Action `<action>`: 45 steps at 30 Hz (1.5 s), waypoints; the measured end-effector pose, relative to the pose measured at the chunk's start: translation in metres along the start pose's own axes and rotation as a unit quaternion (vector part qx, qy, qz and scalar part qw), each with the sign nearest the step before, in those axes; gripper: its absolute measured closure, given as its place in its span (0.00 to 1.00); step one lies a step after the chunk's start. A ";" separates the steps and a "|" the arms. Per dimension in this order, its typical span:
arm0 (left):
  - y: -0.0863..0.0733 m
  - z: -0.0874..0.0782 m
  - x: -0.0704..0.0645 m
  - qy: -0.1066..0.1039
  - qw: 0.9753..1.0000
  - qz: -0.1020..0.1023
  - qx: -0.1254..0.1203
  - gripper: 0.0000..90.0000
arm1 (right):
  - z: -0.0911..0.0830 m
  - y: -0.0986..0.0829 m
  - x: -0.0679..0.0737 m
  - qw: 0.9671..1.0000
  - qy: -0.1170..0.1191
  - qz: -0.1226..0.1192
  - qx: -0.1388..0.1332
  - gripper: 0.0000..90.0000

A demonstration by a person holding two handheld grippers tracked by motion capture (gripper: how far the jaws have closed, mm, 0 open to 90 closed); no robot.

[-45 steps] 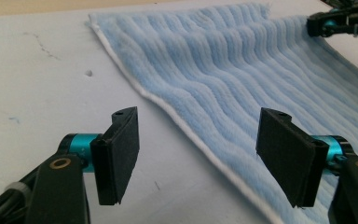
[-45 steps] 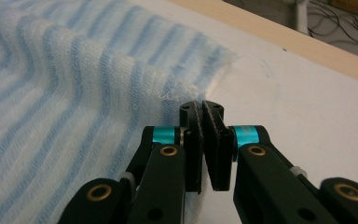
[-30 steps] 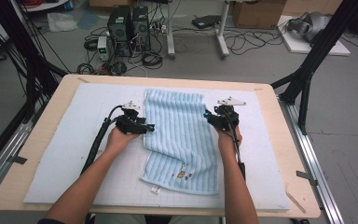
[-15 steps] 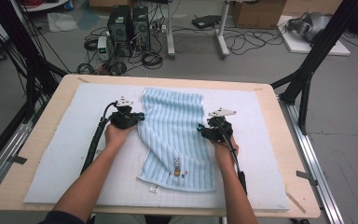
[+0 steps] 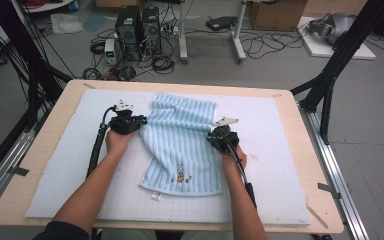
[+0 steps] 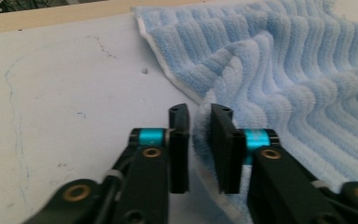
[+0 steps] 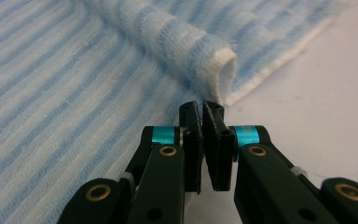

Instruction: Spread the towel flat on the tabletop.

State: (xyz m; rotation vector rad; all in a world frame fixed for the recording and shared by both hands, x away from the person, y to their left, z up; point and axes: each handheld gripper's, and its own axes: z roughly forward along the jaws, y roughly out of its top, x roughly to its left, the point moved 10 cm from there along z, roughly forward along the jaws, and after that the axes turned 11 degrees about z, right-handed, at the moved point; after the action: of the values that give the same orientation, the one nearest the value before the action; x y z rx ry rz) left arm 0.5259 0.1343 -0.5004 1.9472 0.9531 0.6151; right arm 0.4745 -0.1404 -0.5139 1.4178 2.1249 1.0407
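A light blue striped towel (image 5: 180, 145) with a small rabbit emblem lies lengthwise on the white mat (image 5: 65, 170). My left gripper (image 5: 141, 121) is at the towel's left edge, about a third of the way down from the far end. In the left gripper view the left gripper (image 6: 199, 112) is shut on the towel's (image 6: 298, 79) fluffy white edge. My right gripper (image 5: 212, 136) is at the right edge. In the right gripper view the right gripper (image 7: 201, 107) has its jaws pressed together on the towel (image 7: 51, 102), just below a rolled fold (image 7: 191, 46).
The mat covers most of a wooden table (image 5: 45, 135). Bare mat lies on both sides of the towel. Beyond the far edge, computer towers (image 5: 137, 25) and cables sit on the floor. Black frame struts (image 5: 330, 75) rise at the right and left.
Both grippers have shifted left, the right one also nearer the person. The towel has moved with them, bunching between the jaws, and its near end has slid away from the person.
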 end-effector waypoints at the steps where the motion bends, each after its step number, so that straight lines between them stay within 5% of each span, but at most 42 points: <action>1: 0.000 0.000 0.000 0.000 1.000 0.000 0.000 0.73 | 0.000 0.000 0.000 1.000 0.000 0.000 0.000 0.96; 9: 0.001 -0.005 0.000 -0.029 0.999 -0.034 -0.017 0.51 | -0.003 0.001 -0.024 0.998 -0.059 0.028 -0.011 0.92; 17: -0.003 -0.020 -0.018 -0.066 0.997 -0.019 -0.019 0.48 | -0.021 0.009 -0.017 0.998 -0.040 0.040 -0.030 0.68; 19: -0.001 -0.031 -0.024 -0.065 0.997 -0.005 -0.030 0.48 | -0.034 0.011 -0.013 0.998 -0.044 0.041 -0.032 0.56; 23: -0.004 -0.041 -0.031 -0.071 0.997 -0.002 -0.036 0.48 | -0.048 0.010 -0.009 0.997 -0.046 0.030 -0.051 0.49; 32: -0.020 -0.072 -0.055 -0.089 0.995 0.002 -0.043 0.37 | -0.091 -0.030 -0.007 0.997 -0.013 0.043 -0.062 0.29; 44: -0.044 -0.094 -0.084 -0.102 0.994 0.011 -0.029 0.24 | -0.115 -0.070 0.006 0.996 0.006 0.054 -0.075 0.17; 45: -0.045 -0.097 -0.092 -0.122 0.992 0.010 -0.027 0.25 | -0.115 -0.071 0.007 0.996 0.007 0.056 -0.073 0.17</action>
State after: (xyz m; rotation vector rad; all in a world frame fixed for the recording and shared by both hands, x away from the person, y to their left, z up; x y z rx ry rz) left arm 0.3861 0.1221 -0.4949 1.9331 0.7567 0.3995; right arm 0.3510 -0.1919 -0.4920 1.4759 1.9534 1.2239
